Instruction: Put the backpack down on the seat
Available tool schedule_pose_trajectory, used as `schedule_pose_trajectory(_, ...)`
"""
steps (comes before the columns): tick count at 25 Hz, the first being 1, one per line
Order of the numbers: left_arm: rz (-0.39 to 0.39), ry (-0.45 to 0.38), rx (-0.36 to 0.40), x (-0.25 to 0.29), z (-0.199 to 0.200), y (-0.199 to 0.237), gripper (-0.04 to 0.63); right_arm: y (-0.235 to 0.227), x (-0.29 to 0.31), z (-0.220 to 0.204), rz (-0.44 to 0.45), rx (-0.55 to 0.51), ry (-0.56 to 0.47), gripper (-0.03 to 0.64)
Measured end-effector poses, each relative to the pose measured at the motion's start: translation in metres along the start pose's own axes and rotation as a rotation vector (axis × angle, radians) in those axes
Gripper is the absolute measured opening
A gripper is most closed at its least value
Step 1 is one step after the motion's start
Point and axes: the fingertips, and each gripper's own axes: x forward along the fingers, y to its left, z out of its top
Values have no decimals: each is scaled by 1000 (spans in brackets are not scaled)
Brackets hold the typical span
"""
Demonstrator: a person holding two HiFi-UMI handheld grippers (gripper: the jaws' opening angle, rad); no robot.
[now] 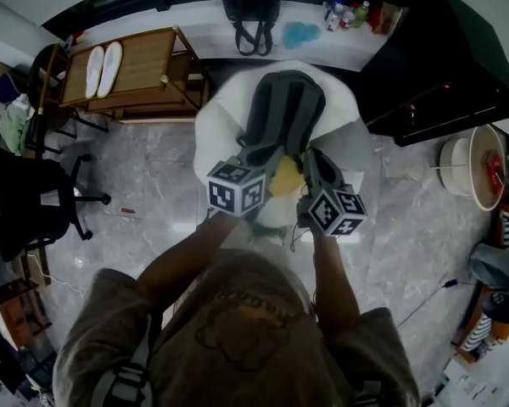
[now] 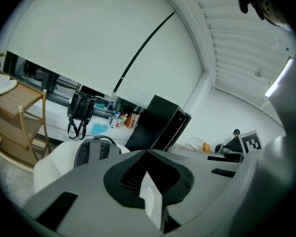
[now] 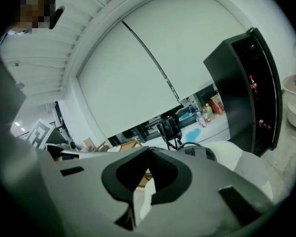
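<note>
"How do your claws stand?"

"Both are pinched fully together with nothing between them. That goes for my left gripper and my right gripper (the pale sliver under the tips is only the seat behind)."

"And the backpack?"

"The grey backpack lies on the white seat, just ahead of both tips. In my gripper views neither claw touches it."

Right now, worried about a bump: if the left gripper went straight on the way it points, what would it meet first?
Likely the black cabinet; from the left gripper the grey backpack sits left of that line. Depth is unclear.
</note>
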Motion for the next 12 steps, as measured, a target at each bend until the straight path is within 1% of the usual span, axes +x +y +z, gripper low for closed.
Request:
schedule_pose_trajectory(3, -24, -3, 17, -17, 7, -16, 0, 22, -16, 13, 50, -7, -6, 2)
schedule_pose_trajectory(6, -56, -13, 41, -33, 14, -32, 0, 40, -33, 24, 77, -16, -21, 2)
schedule_pose_trajectory(8, -91, -21, 82, -42, 21, -45, 0, 51, -44, 30, 99, -39, -31, 2)
schedule_pose_trajectory(12, -166, -37, 167, -60, 33, -72, 0, 77, -66, 38, 158, -117, -35, 2)
